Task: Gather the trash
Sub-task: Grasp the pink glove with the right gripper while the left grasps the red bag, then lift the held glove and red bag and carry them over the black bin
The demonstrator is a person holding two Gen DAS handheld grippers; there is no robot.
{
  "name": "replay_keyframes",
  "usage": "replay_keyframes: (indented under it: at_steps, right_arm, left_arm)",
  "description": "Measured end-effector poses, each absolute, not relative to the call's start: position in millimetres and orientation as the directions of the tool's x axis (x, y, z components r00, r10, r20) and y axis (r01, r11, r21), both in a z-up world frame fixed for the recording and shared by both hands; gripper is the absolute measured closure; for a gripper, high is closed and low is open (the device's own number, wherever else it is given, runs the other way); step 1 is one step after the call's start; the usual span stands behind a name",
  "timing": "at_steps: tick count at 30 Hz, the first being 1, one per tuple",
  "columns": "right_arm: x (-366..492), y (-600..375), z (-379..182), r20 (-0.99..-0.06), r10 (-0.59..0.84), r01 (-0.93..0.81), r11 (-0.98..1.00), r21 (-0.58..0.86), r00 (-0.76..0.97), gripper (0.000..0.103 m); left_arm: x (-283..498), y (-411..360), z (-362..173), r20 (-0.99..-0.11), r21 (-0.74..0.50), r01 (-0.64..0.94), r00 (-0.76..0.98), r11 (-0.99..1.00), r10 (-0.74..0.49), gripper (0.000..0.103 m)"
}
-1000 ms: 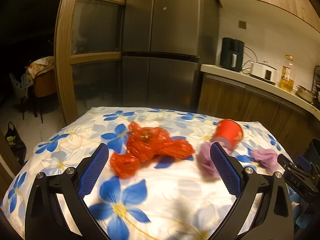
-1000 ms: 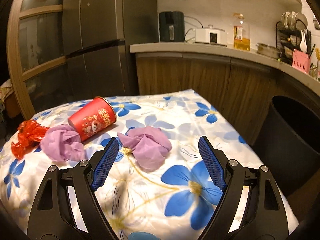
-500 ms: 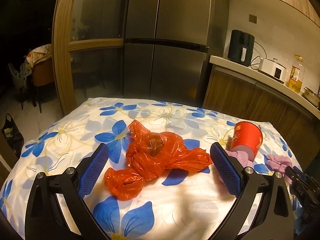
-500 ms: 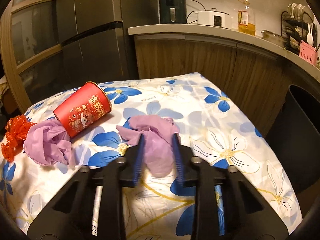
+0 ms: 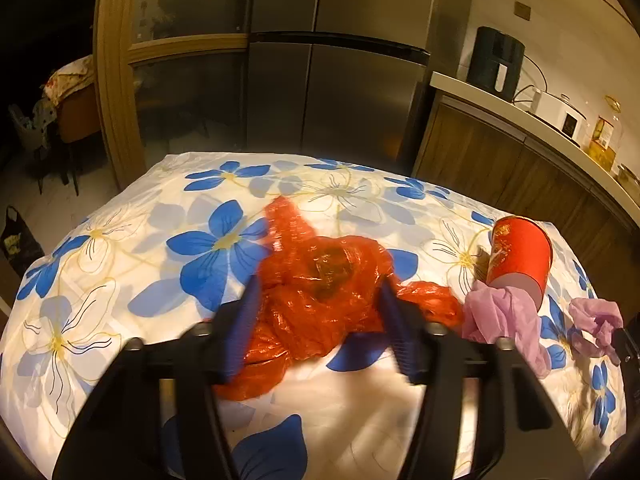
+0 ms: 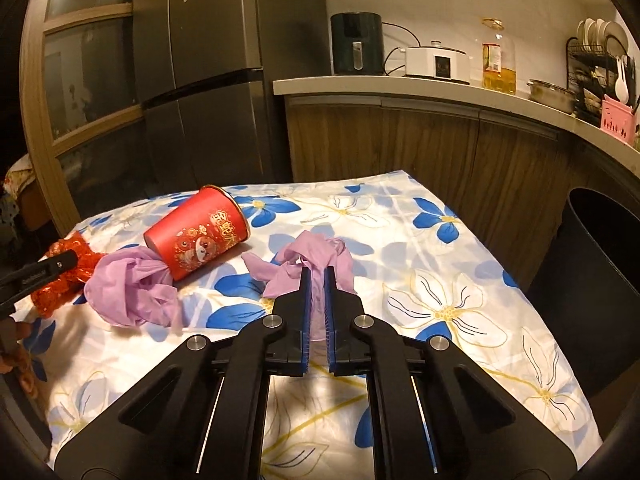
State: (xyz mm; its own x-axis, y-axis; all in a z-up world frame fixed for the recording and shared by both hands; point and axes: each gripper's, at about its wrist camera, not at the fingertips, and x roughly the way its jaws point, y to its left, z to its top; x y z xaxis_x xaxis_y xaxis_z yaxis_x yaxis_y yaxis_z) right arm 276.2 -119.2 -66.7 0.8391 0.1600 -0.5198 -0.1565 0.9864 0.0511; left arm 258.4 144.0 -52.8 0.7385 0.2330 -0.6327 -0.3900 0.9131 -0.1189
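Right wrist: two purple wads (image 6: 132, 292), one cup (image 6: 198, 238)

Both grippers were black angular frames with cut-out openings. The right gripper (image 6: 316, 276) had ridged blue pads (image 6: 305, 308) and silver screws (image 6: 273, 322); the left gripper (image 5: 318, 300) was blurred.

Glossy crinkled plastic — orange bag (image 5: 320, 292).

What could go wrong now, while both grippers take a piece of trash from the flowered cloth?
1. The left gripper is closing around the crumpled orange plastic bag; loose folds may slip out.
2. The right gripper is closing on only a thin fold of the purple plastic bag; it may tear or slip.
3. Lifting may snag the flowered tablecloth and roll the red paper cup.
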Motion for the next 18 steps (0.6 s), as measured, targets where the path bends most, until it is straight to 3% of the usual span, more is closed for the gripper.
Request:
replay_keyframes:
  at_steps: [6,18]
  right_arm:
    - [264,-125,-63,-0.509,0.175,-0.168,0.984,0.06,0.843,0.098]
    - [239,-151,-43,-0.464,0.193,-0.17,0.981,0.092,0.864,0.099]
  left_arm:
    - [252,144,-51,-0.622,-0.133,-0.379,0.751,0.916,0.221,0.07]
    - [192,122,-14,-0.519,-0.155,-0.393,0.813,0.906,0.264,0.071]
